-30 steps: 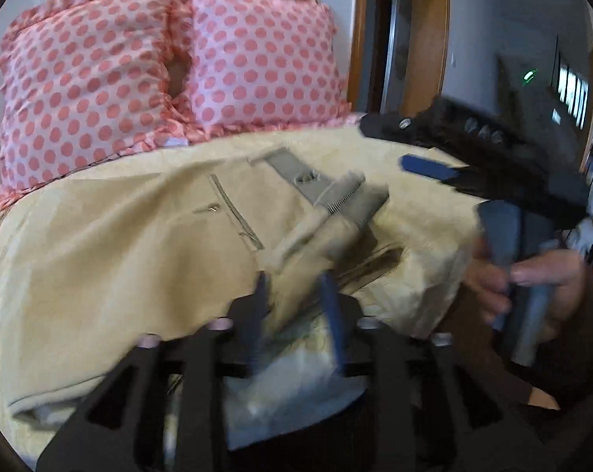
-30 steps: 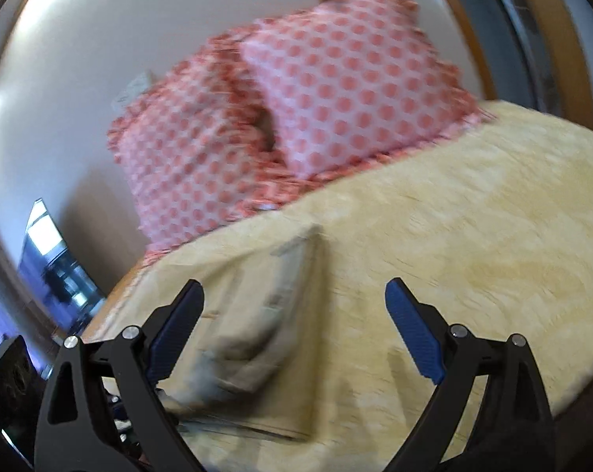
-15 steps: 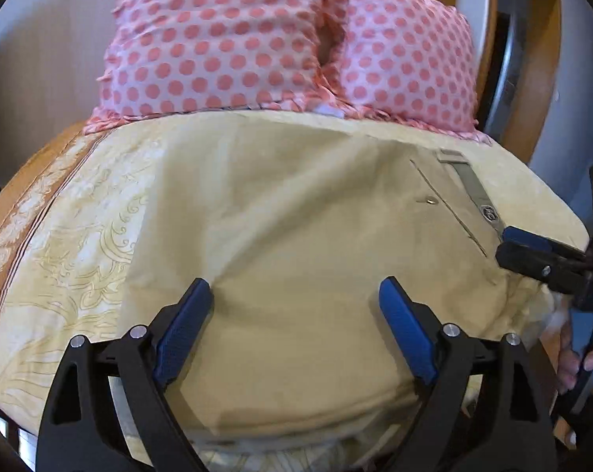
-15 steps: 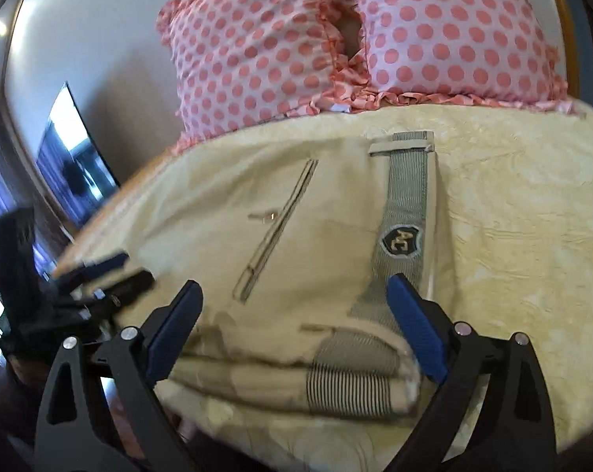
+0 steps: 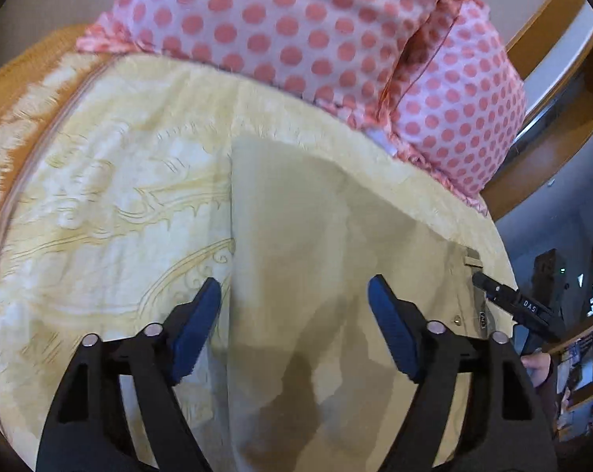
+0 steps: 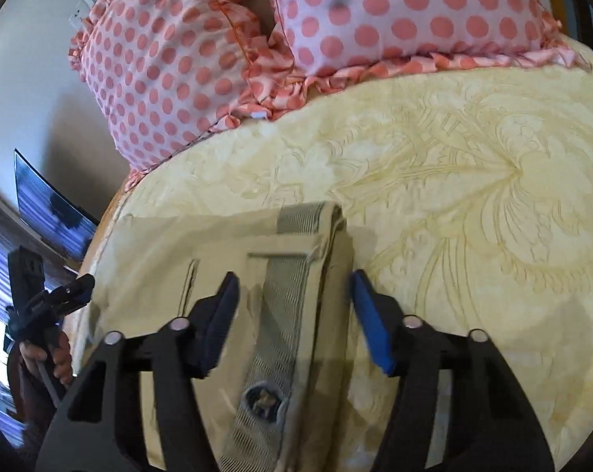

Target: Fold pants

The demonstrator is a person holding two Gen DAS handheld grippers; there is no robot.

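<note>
Beige pants lie folded flat on a yellow patterned bedspread. My left gripper is open and empty, hovering over the pants' left edge. My right gripper is open and empty over the striped grey waistband, which carries a round badge. A pocket slit shows to the left of the waistband. The right gripper also shows at the right edge of the left wrist view, and the left gripper at the left edge of the right wrist view.
Two pink pillows with red dots lean at the head of the bed. A screen stands left of the bed. A wooden door frame is at the right. Bare bedspread lies right of the pants.
The left gripper let go of the bunched pants and opened. Both grippers moved closer over the now flat pants, left toward the left edge, right over the waistband.
</note>
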